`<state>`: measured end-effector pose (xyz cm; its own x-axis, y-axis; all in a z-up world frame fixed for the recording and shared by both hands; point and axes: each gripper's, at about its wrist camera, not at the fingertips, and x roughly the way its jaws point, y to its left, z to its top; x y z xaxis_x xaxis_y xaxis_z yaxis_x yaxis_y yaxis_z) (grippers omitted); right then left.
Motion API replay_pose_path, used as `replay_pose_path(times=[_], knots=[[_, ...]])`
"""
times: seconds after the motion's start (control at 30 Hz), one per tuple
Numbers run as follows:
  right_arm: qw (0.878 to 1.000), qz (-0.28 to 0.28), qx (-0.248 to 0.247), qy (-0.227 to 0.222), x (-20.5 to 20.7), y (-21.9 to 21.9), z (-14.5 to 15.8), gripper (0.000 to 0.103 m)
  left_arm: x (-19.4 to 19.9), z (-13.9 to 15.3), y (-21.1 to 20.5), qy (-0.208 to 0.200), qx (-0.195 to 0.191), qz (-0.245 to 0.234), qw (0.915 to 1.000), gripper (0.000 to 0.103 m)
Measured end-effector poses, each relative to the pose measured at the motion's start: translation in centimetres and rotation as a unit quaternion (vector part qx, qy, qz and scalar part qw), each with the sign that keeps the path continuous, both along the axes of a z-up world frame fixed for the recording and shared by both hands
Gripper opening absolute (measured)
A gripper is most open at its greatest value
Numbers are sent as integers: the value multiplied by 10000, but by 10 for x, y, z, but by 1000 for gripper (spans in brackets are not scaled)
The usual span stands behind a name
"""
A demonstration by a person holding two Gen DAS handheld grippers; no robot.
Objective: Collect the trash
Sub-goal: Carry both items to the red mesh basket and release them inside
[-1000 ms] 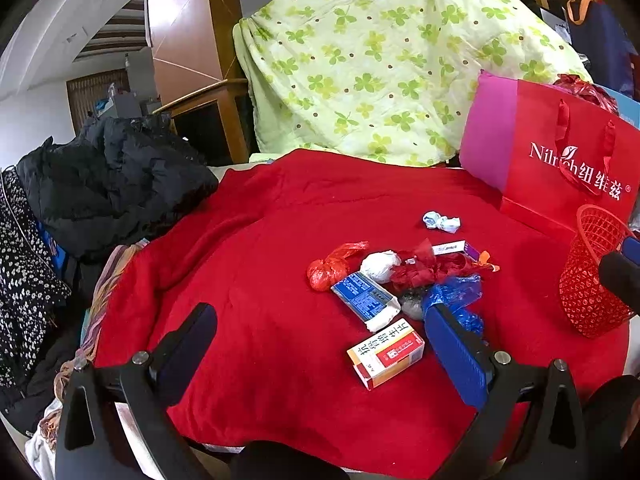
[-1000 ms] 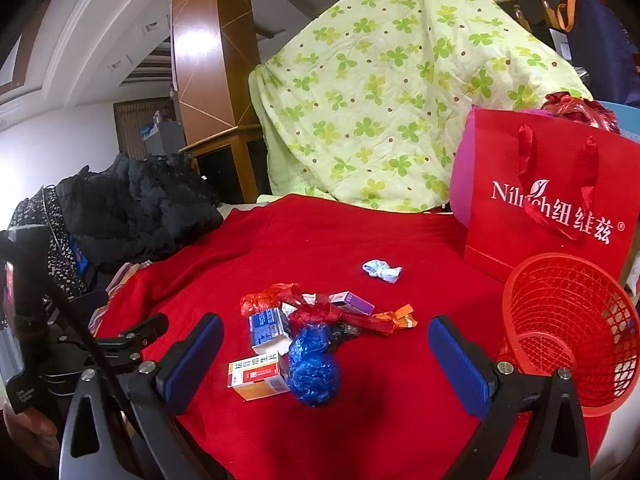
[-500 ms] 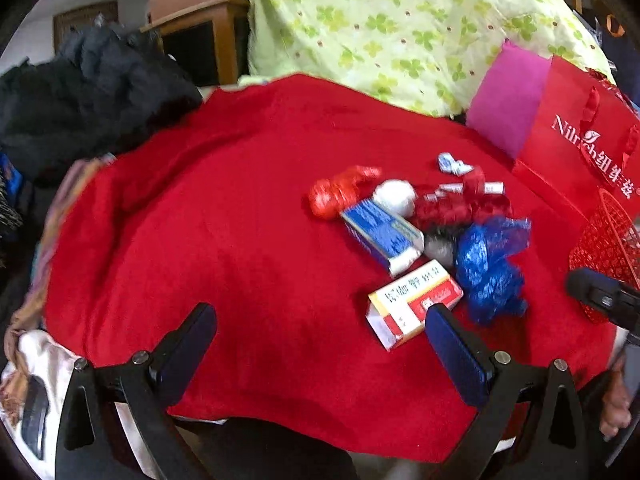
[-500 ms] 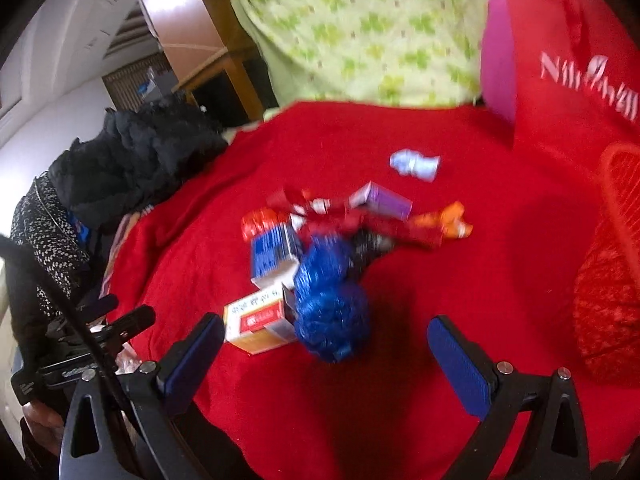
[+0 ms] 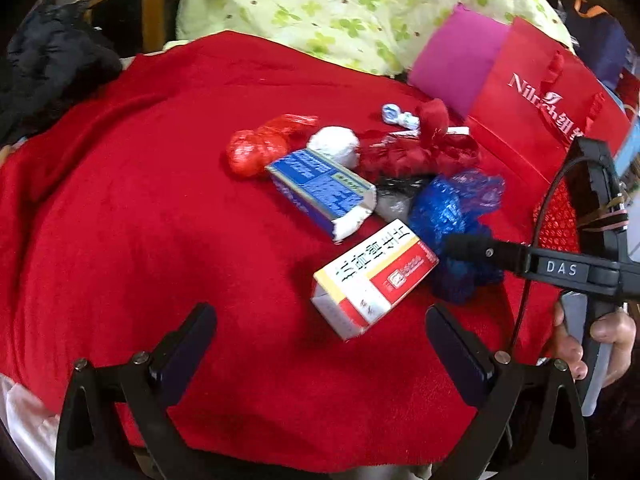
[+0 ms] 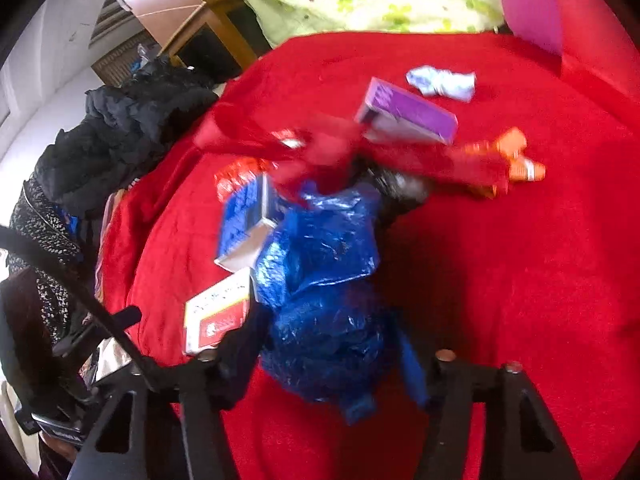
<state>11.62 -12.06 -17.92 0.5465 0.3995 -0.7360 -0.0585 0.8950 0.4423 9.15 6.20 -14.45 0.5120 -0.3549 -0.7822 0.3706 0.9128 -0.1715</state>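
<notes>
Trash lies in a pile on the red cloth (image 5: 140, 220). A crumpled blue plastic bag (image 6: 324, 280) sits between the fingers of my right gripper (image 6: 332, 344), which have closed in on it. In the left wrist view the blue bag (image 5: 452, 208) lies beside a red-and-white box (image 5: 372, 276), a blue box (image 5: 320, 188), a red wrapper ball (image 5: 256, 148), a white wad (image 5: 334, 144) and red crumpled plastic (image 5: 424, 148). My left gripper (image 5: 320, 340) is open and empty just in front of the red-and-white box.
A red mesh basket (image 5: 560, 216) stands at the right, partly hidden by my right gripper's body. A red paper bag (image 5: 540, 96) stands behind it. A purple box (image 6: 408, 112), orange wrapper (image 6: 516, 160) and pale blue wad (image 6: 440, 80) lie further back. Black clothes (image 5: 52, 64) are heaped at left.
Both grippers moved down and forward toward the pile. My right gripper's fingers narrowed from wide open onto the blue bag. My left gripper stayed open and came closer to the red-and-white box.
</notes>
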Motion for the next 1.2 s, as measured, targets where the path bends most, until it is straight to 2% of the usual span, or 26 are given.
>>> replay_pose_path(times=[0.1,0.17,0.37,0.43,0.5,0.67,0.8,1.1,1.2], knots=[[9995,-70,317,-33,-2,-11,-1,58,5,-4,-7,31,-10,-200,9998,97],[9992,-102,382,-90,-6,-15,2,58,11,-10,-13,91,58,-336,9994,89],[9982,-60,467,-374,-26,-26,21,58,21,-20,-33,61,125,-688,9975,87],[9976,-56,484,-500,-33,-33,27,58,25,-26,-40,116,225,-765,9967,78],[9967,-54,524,-612,-38,-38,33,58,24,-29,-44,155,293,-811,9962,63],[9937,-45,606,-941,-51,-50,47,58,19,-30,-47,147,272,-724,9969,63],[9900,-80,610,-1267,-63,-57,61,58,9,-26,-55,-22,315,-647,9974,61],[9801,-404,586,-1851,-92,-85,85,58,-26,10,-67,-411,121,-716,9965,61],[9747,-612,488,-2096,-105,-97,94,58,-36,31,-77,-578,21,-831,9949,61]])
